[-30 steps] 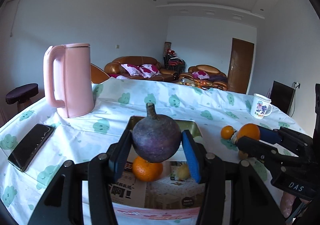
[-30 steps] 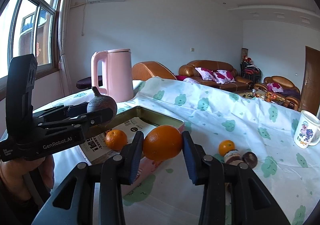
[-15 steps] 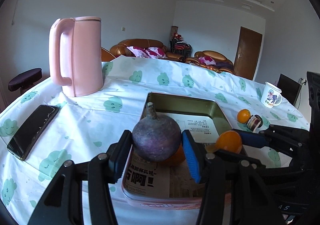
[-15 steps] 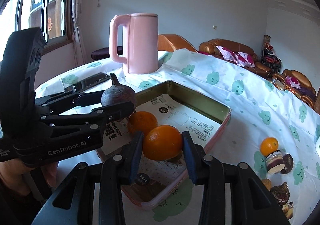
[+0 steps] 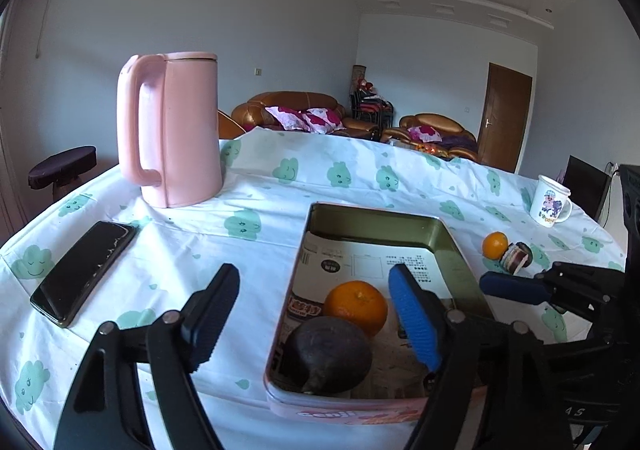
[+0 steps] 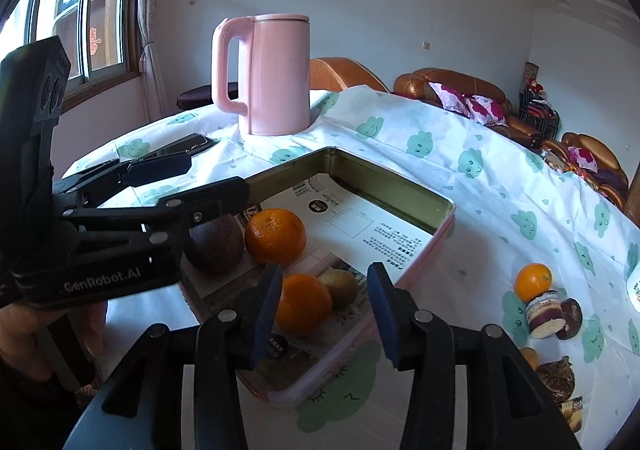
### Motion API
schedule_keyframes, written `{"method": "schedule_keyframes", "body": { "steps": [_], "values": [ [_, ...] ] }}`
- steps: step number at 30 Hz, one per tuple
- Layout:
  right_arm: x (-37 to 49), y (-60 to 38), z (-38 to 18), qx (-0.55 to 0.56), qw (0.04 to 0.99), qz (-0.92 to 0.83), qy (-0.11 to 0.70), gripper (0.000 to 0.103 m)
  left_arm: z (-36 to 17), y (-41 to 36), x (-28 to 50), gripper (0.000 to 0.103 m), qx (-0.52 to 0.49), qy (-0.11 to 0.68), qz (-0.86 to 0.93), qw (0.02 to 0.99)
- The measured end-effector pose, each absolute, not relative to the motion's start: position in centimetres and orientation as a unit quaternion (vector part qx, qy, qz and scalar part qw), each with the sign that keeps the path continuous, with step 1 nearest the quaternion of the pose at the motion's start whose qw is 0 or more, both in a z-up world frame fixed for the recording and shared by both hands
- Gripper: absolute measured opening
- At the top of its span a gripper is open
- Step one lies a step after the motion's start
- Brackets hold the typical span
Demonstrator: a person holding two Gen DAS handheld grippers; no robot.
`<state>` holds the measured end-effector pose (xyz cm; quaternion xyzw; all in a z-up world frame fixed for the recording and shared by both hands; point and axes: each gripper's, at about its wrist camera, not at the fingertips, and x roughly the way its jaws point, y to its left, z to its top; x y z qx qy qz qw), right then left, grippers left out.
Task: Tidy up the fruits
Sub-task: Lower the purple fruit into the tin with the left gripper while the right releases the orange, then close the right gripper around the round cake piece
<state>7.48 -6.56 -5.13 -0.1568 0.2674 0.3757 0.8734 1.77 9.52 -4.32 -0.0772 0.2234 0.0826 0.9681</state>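
Note:
A pink-rimmed tin tray point(image 5: 380, 216) point(image 6: 400, 186) lined with printed paper lies on the table. In it are a dark purple fruit point(image 5: 330, 354) point(image 6: 216, 244), an orange point(image 5: 356, 306) point(image 6: 275, 236), a second orange point(image 6: 306, 302) and a small brown-green fruit point(image 6: 343, 288). My left gripper point(image 5: 316, 318) is open and empty above the tray's near left corner. My right gripper point(image 6: 326, 308) is open and empty just above the second orange.
A pink kettle point(image 5: 172, 130) stands at the back left and a black phone point(image 5: 82, 272) lies left of the tray. A small orange point(image 6: 533, 282), cut purple fruit point(image 6: 554, 314) and more fruit pieces lie right of the tray. A white mug point(image 5: 550, 200) stands far right.
Both grippers have opened. The purple fruit dropped from my left gripper into the tray; the orange dropped from my right gripper into the tray.

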Motion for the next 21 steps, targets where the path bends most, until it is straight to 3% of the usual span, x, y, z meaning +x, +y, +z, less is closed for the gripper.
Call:
{"method": "schedule_keyframes", "body": {
  "steps": [4,12,21],
  "values": [
    [6.8,-11.4,-4.3,-0.155,0.898,0.331,0.244,0.049,-3.6,9.1,1.2,0.091,-0.080,0.204,0.082,0.972],
    [9.4,-23.0,-4.3,-0.087,0.935,0.208,0.273,0.059,-2.6,4.1,2.1,0.091,-0.056,0.200,0.021,0.978],
    [11.8,-23.4,-6.9,-0.080,0.914,0.214,0.334,0.059,-2.6,-2.1,4.3,0.091,-0.020,0.222,-0.045,0.974]
  ]
}}
